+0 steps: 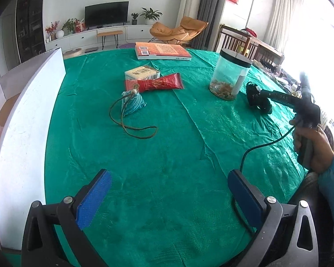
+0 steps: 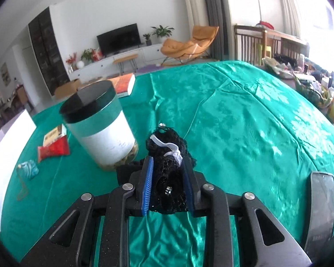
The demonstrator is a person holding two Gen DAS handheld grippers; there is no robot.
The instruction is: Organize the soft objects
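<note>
My right gripper (image 2: 168,166) is shut on a black lace cloth bundle (image 2: 167,146) with a white tag, held just above the green tablecloth (image 2: 245,122) beside the jar. In the left wrist view the same bundle (image 1: 257,98) hangs from the right gripper at the right. My left gripper (image 1: 169,180) is open and empty over the cloth's near part. A small blue pouch (image 1: 133,103) with a brown cord lies ahead of it; it also shows in the right wrist view (image 2: 30,169).
A clear jar (image 1: 230,74) with a black lid stands at the right, close to the bundle. A red packet (image 1: 154,83), a beige box (image 1: 142,72) and an orange book (image 1: 162,51) lie farther back. A white box (image 1: 24,120) borders the left edge.
</note>
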